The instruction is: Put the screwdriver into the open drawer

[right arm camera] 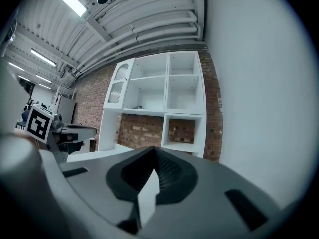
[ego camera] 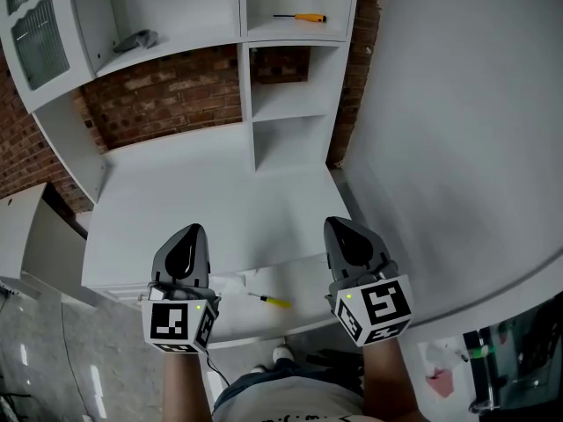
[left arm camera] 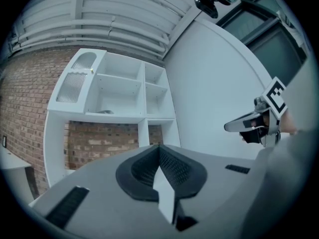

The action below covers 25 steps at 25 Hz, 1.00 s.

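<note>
Two screwdrivers show in the head view. One with an orange handle lies on an upper shelf of the white unit. A smaller one with a yellow handle lies in the open white drawer under the desk's front edge. My left gripper and right gripper hang side by side above that front edge. Both are shut and hold nothing. The left gripper points at the shelf unit, and so does the right gripper. Each shows in the other's view, the right gripper and the left gripper.
The white shelf unit stands on a white desk against a brick wall. A grey object lies on a left shelf. A cabinet door hangs open at upper left. A curved white wall closes off the right.
</note>
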Available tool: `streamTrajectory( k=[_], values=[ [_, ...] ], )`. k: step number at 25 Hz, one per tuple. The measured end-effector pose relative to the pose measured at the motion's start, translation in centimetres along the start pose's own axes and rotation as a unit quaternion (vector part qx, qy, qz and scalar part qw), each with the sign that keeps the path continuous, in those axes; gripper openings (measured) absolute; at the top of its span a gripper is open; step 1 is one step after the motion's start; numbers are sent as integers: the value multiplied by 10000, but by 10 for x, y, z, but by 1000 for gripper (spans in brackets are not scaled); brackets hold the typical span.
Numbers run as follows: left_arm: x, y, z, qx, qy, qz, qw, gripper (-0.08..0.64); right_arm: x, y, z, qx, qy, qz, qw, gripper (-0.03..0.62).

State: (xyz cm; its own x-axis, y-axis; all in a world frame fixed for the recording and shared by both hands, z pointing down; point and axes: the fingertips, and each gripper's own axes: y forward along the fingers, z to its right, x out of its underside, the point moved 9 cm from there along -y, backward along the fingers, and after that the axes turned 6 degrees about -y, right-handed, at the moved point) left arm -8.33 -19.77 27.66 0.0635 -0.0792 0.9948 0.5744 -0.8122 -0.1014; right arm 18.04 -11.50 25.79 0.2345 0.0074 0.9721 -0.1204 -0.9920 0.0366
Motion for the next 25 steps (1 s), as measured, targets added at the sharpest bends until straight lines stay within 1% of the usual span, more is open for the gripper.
streamTrajectory(
  k=[14,25],
  values=[
    [-4,-9,0,154,74,113,9998,14,-8,-13,-6,85,-181,79,9998,8],
    [-9,-18,-5,188,74,171,9996,14,-14,-13,-19,-13,-335,103,9994,8]
  ],
)
